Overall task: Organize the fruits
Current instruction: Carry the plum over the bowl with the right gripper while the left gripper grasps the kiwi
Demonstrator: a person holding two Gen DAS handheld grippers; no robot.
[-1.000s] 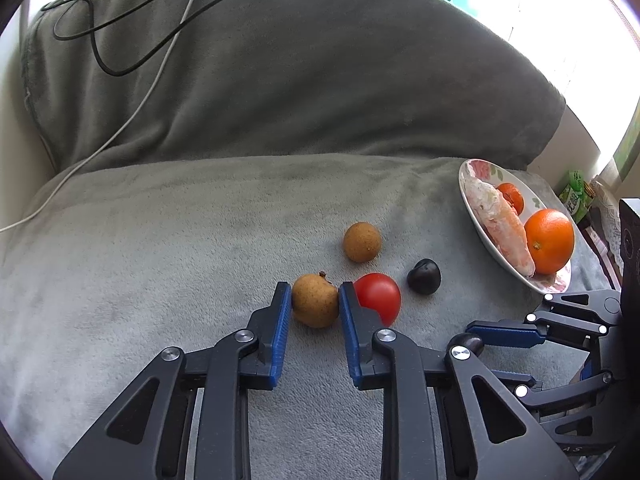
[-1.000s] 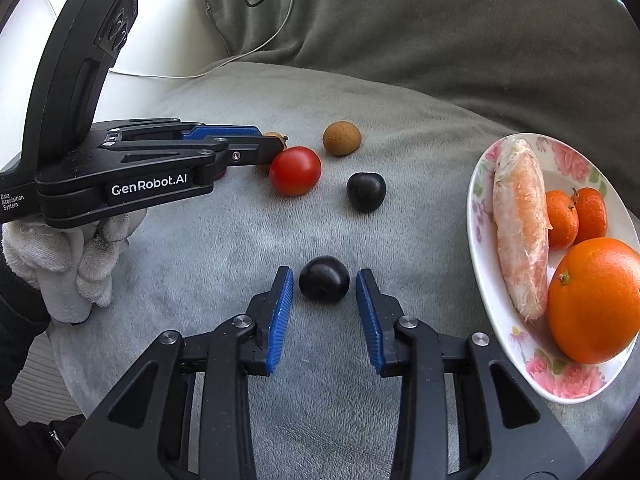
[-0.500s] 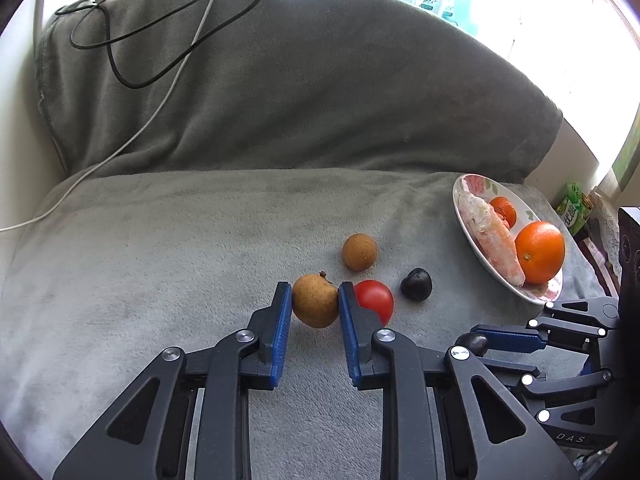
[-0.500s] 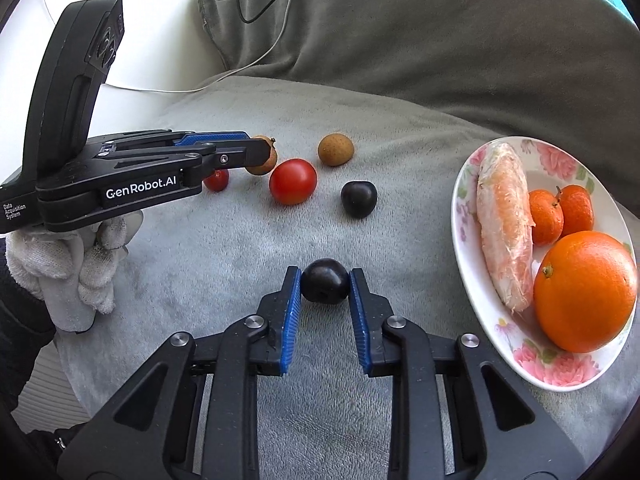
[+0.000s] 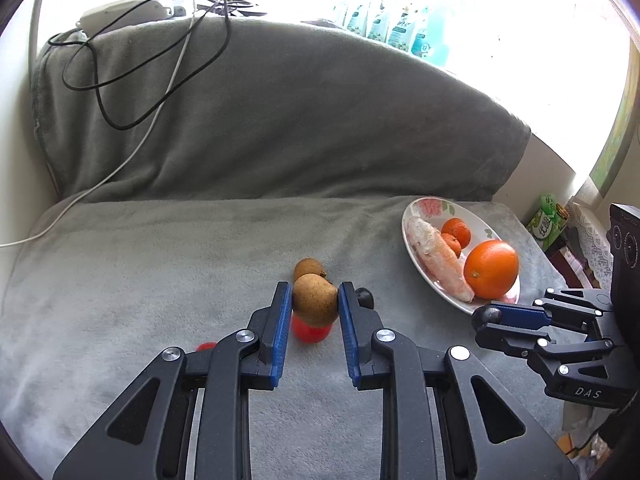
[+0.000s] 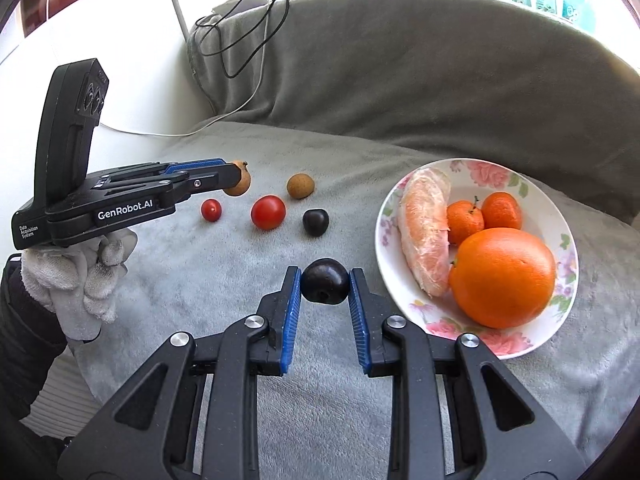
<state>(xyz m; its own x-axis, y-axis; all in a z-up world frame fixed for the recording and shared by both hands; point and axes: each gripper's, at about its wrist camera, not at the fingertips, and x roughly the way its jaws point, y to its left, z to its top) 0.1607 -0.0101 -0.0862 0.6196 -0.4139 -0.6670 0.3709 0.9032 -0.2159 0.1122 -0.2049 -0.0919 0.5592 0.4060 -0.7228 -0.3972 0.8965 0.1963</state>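
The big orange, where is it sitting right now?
The big orange lies on the flowered plate at the right of the right wrist view, beside the peeled citrus piece and two small tangerines.

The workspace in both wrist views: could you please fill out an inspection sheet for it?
Surface: grey blanket over a cushioned seat and backrest.
Job's things: floral plate holds a large orange, two mandarins and a peeled citrus segment. Loose on the blanket: large tomato, small tomato, brown longan, dark cherry.
Clutter: nothing seen.
Grippers: left gripper shut on a second longan; right gripper shut on a second cherry. Both fruits are lifted.
Cables: black and white cables draped over the backrest.
Surroundings: bottles on the bright sill; gloved hand.
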